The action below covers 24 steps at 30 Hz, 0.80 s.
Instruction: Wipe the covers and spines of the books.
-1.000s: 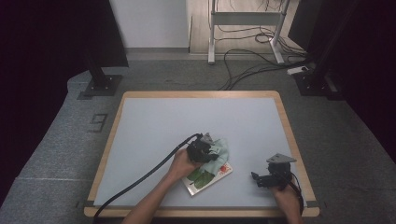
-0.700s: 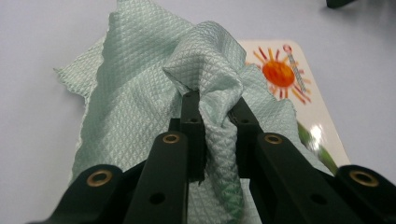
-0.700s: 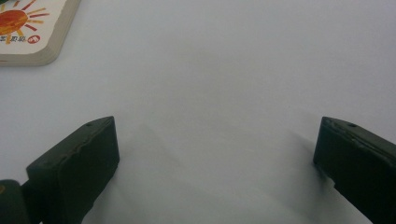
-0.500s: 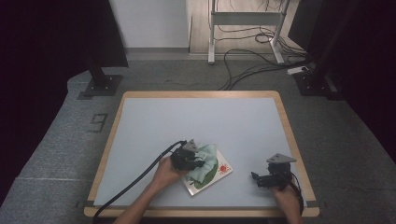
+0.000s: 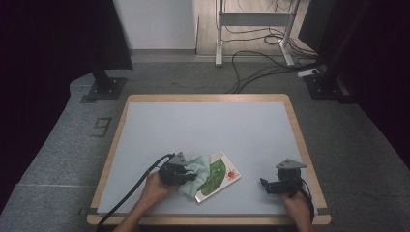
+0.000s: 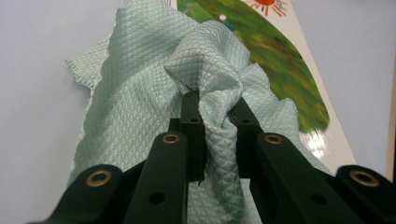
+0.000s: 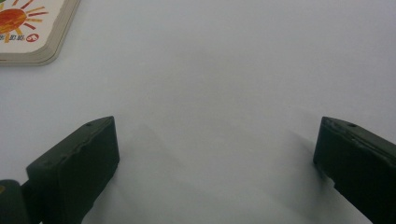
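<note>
Cloth [image 6: 154, 88] bunched, pinched tight in left gripper [image 6: 212, 105] fingers, lying over book's [image 5: 220, 175] near-left end; right gripper [image 5: 265, 183] gapes empty, well right.

Black two-jaw grippers [image 5: 179, 173]; brass-ringed screw holes; grey triangular plates; black cable [image 5: 129, 193]

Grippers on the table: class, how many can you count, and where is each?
2. The left gripper is near the front edge, shut on the green cloth over the picture book; the right gripper, open, rests front right.
</note>
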Tool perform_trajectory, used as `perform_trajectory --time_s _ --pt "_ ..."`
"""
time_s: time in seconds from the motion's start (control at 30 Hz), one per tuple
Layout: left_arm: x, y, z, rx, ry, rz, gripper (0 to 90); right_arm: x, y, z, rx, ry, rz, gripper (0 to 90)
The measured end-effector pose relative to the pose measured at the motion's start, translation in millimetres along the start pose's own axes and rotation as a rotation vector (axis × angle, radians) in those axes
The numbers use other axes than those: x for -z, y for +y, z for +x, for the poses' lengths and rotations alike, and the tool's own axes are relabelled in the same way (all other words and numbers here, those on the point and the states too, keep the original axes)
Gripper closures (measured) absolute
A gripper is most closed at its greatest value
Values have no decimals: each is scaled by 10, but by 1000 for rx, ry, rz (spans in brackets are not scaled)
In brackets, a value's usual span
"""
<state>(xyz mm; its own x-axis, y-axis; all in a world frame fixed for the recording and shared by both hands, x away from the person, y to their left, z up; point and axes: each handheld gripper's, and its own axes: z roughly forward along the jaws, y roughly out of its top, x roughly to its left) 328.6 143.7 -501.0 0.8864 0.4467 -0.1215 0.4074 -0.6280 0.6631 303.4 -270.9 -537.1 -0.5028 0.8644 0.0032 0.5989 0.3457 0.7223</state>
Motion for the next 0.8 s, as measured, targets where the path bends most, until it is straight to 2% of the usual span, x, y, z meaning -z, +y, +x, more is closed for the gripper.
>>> perform_trajectory --time_s 0.17,0.2,0.47,0.57,0.8 --pt "47 -67 -84 -1 16 -5 796 0 0 0 -1 0 0 0" --pt "57 -83 -140 -11 17 -2 796 0 0 -1 -1 1 1 0" --pt "-4 -75 -347 -30 -24 -9 795 -1 0 -1 -1 1 1 0" --pt "-45 -34 -371 -41 -31 -6 796 -1 1 -2 -2 1 1 0" --pt "-257 187 -397 -74 -51 3 796 -2 1 -2 -2 1 1 0"
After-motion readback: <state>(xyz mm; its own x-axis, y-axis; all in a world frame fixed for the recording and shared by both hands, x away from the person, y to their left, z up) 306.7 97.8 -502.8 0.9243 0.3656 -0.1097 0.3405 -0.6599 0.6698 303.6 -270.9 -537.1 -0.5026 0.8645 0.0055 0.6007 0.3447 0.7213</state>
